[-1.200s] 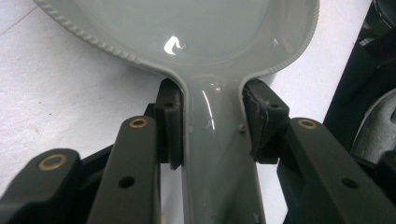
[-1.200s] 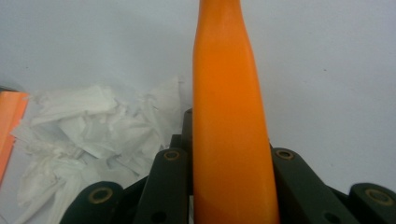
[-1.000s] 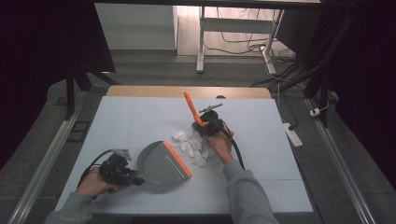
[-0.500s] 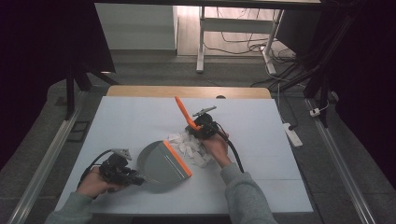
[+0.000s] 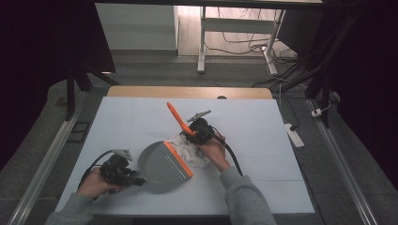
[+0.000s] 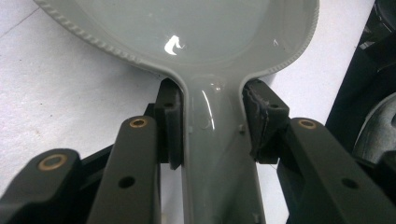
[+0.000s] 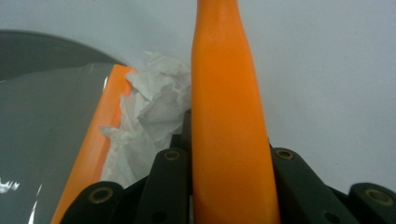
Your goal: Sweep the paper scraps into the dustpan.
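Sweeping crumpled tissue into a dustpan. The left hand-held gripper (image 5: pixel 133 178) is clamped on the handle of the grey dustpan (image 5: pixel 162 165), which lies flat on the tabletop (image 5: pixel 263 136). The right hand-held gripper (image 5: pixel 195 131), closed on an orange brush handle (image 5: pixel 178 118), has shifted leftward since a second ago, crowding the crumpled white tissue (image 5: pixel 190 152) against the pan's orange lip (image 5: pixel 178 158); the sweep looks nearly complete. The pale blue tabletop stands in a dim room, cables (image 5: pixel 244 40) trailing on the floor beyond.

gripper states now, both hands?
Left gripper: shut on the grey dustpan handle.
Right gripper: shut on the orange brush handle, beside the crumpled white paper.
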The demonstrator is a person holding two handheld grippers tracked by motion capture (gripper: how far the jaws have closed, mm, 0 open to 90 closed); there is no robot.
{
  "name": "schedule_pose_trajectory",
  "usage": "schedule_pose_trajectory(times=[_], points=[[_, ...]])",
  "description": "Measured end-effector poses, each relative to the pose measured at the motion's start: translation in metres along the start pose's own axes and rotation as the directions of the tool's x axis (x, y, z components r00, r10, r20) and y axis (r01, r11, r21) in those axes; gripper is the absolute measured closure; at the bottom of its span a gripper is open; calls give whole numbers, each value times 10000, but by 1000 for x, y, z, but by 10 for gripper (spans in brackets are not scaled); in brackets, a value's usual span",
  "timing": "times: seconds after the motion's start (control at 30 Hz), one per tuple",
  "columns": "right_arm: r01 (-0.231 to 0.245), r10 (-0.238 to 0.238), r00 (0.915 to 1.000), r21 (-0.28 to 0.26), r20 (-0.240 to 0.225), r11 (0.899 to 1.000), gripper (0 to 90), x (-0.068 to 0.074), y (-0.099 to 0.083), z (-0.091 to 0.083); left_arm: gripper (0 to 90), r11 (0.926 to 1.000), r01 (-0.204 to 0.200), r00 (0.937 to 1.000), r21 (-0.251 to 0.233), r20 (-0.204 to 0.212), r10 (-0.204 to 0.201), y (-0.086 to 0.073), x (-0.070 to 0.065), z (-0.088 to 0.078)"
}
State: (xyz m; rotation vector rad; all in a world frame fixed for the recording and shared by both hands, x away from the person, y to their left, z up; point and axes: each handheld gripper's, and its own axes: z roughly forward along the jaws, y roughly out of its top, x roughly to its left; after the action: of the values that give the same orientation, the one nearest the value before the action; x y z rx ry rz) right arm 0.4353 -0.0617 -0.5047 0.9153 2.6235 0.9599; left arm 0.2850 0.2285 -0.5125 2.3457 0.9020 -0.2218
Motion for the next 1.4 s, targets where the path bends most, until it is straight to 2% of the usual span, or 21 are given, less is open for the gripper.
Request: schedule_pose_trajectory(times=[0.23, 0.47, 0.73, 0.87, 1.03, 1.07, 1.17, 1.4], points=[[387, -386, 9982, 26, -458, 9992, 768, 15, 1, 2, 617, 10000, 7, 10000, -7, 1, -7, 0, 0, 0], [1019, -1012, 9919, 56, -764, 9948, 768, 34, 2, 4, 617, 10000, 7, 10000, -15, -10, -7, 0, 0, 0], [1264, -1261, 9862, -39, -1074, 9920, 768, 47, 2, 2, 617, 10000, 6, 10000, 0, -6, -6, 0, 0, 0], [1577, -1575, 9795, -84, -1253, 9875, 768, 55, 4, -1, 617, 10000, 7, 10000, 1, -8, -7, 0, 0, 0], [2106, -2143, 9658, -407, -1459, 9767, 768, 64, 7, -10, 617, 10000, 35, 10000, -24, -5, -35, 0, 0, 0], [2121, -2177, 9658, -537, -1410, 9758, 768, 64, 8, -13, 617, 10000, 49, 10000, -39, -7, -49, 0, 0, 0], [1851, -1945, 9734, -846, -1213, 9791, 768, 60, 10, -22, 617, 10000, -28, 10000, 26, -22, 28, 0, 0, 0], [921, -1039, 9919, -1491, -734, 9845, 768, 39, 5, -51, 617, 10000, -46, 10000, 2, -36, 46, 0, 0, 0]])
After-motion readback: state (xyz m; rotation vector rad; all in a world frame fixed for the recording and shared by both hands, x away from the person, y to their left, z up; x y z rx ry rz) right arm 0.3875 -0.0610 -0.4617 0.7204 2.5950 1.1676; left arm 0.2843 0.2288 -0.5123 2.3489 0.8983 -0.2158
